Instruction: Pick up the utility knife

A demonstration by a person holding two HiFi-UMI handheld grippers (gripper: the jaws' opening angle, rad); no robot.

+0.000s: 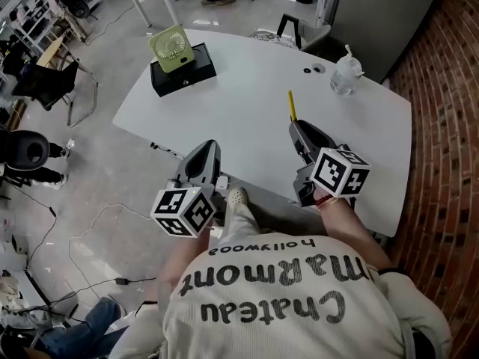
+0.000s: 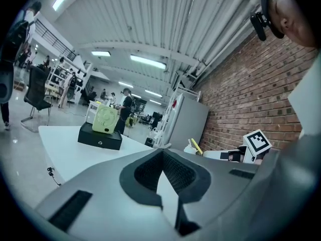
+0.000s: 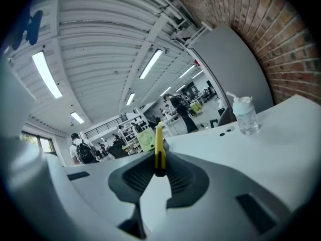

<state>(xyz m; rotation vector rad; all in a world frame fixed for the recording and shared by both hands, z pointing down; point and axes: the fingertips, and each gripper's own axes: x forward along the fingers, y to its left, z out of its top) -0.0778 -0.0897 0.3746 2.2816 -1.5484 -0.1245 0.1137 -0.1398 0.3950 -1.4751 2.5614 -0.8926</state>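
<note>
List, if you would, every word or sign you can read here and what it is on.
"Chateau Marmont": shirt, upside down in the head view.
"hollywood": same shirt, smaller.
Marker cubes: black-and-white squares, no words.
Fan, box, bottle: nothing readable.

Open workshop hall. A white tabletop [image 1: 247, 111] stands on a glossy grey floor [image 1: 112, 170] crossed by loose cables. A red brick wall [image 1: 449, 88] closes the right side, with a tall grey cabinet [image 2: 188, 127] against it at the far end. A black chair [image 1: 41, 81] stands at left. Strip lights [image 2: 148, 61] hang from the ribbed ceiling [image 2: 165, 14].
</note>
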